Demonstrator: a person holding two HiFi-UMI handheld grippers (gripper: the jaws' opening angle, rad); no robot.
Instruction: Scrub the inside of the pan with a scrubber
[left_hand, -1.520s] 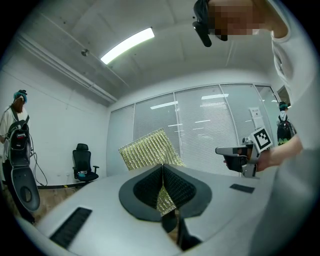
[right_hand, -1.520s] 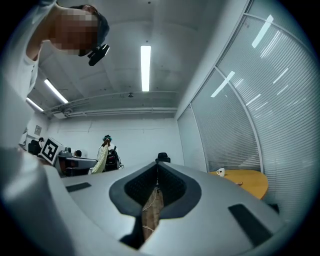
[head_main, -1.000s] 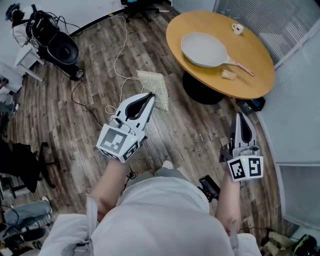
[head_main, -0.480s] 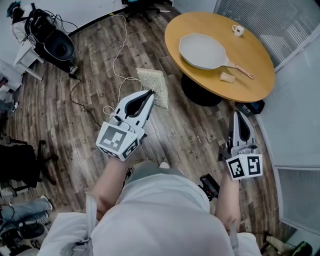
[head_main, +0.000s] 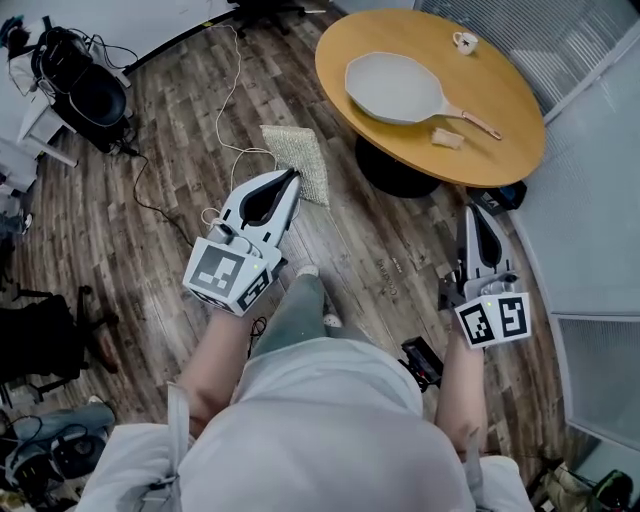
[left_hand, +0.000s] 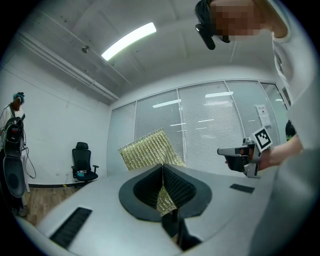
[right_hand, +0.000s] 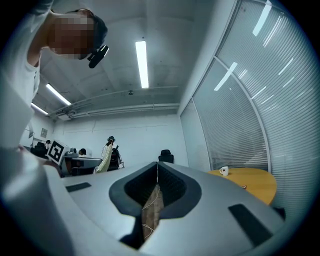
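Wood floor (head_main: 140, 250), scrubber (head_main: 303, 158) corner hidden in left tongs (head_main: 292, 174)

Dark wood-plank floor (head_main: 170, 160), round wooden counter (head_main: 505, 125) beside blind-covered glass walls (head_main: 560, 40), black office chair (left_hand: 82, 162) against a plain white wall (left_hand: 50, 125), long strip light (right_hand: 142, 62) on the ceiling (right_hand: 175, 60).

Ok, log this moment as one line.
left gripper: shut on mesh scrubber | right gripper: shut, empty | pan: on table, untouched
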